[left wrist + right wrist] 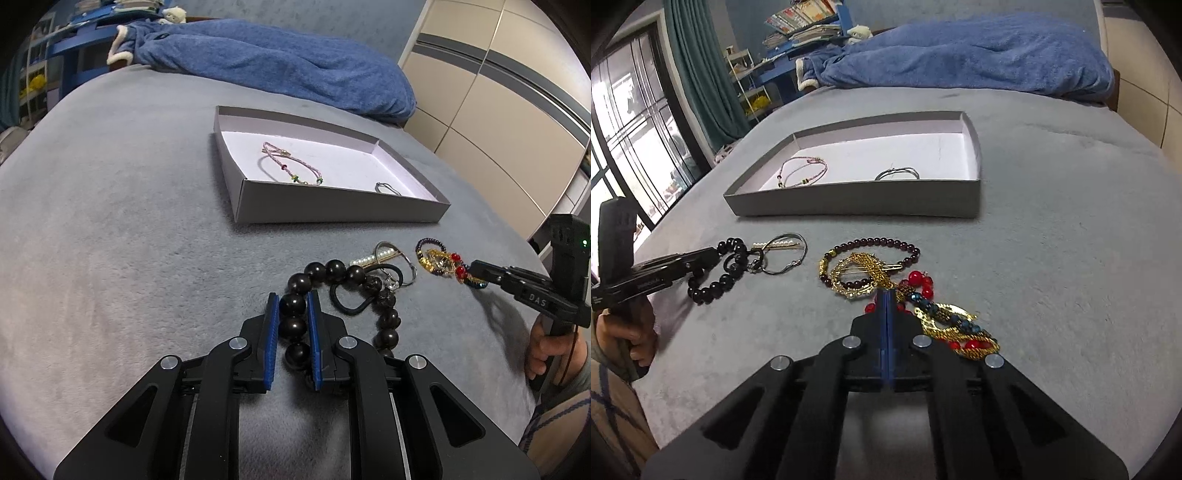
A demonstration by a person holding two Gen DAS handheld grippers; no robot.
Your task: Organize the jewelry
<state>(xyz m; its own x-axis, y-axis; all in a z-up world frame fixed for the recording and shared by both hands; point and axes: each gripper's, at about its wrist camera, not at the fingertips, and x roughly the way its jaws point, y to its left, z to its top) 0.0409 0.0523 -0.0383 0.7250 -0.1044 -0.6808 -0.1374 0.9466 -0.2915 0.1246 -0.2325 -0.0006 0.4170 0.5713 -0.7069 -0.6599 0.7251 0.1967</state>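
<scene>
Left claw (pixel 291 306) is down on the grey bed (pixel 110 240), its blue pads (pixel 272 332) set either side of the black bead bracelet (pixel 297 325); beads fill the gap, though whether the pads actually pinch them I cannot tell. That bracelet curls round to the right, tangled with a black hair tie (pixel 351 299), a pearl hair clip (pixel 369 260) and a thin silver hoop (pixel 402 258). Over on the other side, the right claw (pixel 888 299) is pressed fully together, fingers meeting with no gap, its tip sitting in a heap of jewelry: a gold chain piece (pixel 871 267), a dark red bead bracelet (pixel 886 243), bright red beads (pixel 919 280) and a gold and blue beaded piece (pixel 945 317) lying against its right side. Whether anything is caught between the tips is hidden. Beyond both piles, a shallow grey box (pixel 849 201) sits open on the bed, holding a pink cord bracelet (pixel 803 171) towards its left and a silver ring-shaped piece (pixel 897 173) nearer the middle front. At the head of the bed a blue blanket (pixel 960 59) lies bunched
</scene>
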